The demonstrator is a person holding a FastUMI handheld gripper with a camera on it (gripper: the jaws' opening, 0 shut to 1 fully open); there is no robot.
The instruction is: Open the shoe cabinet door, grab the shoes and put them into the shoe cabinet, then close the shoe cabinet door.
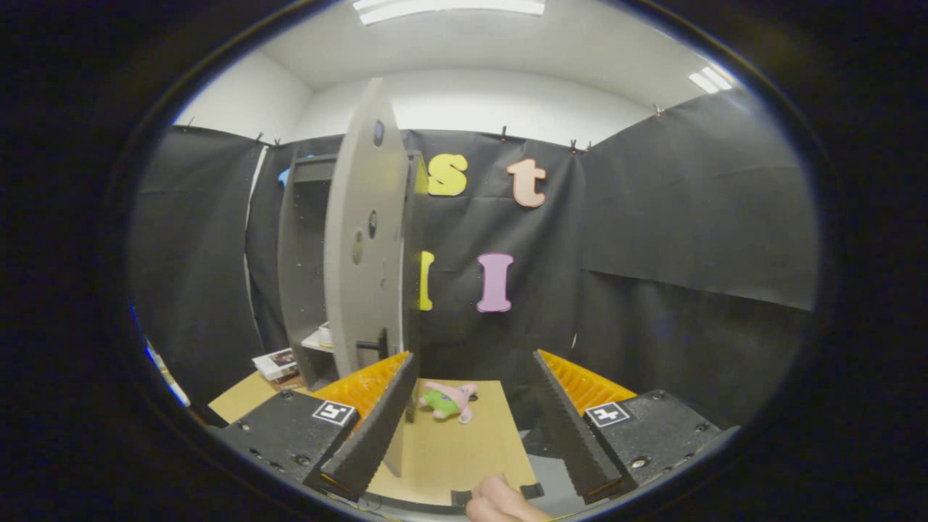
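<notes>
Beyond the spread hand-held gripper (471, 406), a wooden table (464, 449) meets black cloth.

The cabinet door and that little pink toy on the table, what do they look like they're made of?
The cabinet door looks like painted or laminated board: flat, matte grey, thick-edged, with round holes and a dark handle. The toy looks like plush fabric: soft rounded pink limbs, green middle, no shine. The table under it looks like light wood or laminate. The gripper is open, its fingers either side of the toy.

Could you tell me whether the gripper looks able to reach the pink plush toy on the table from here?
Probably yes: the gripper is open, and the pink plush toy lies just ahead between its fingers on the table, beside the open cabinet door.
</notes>
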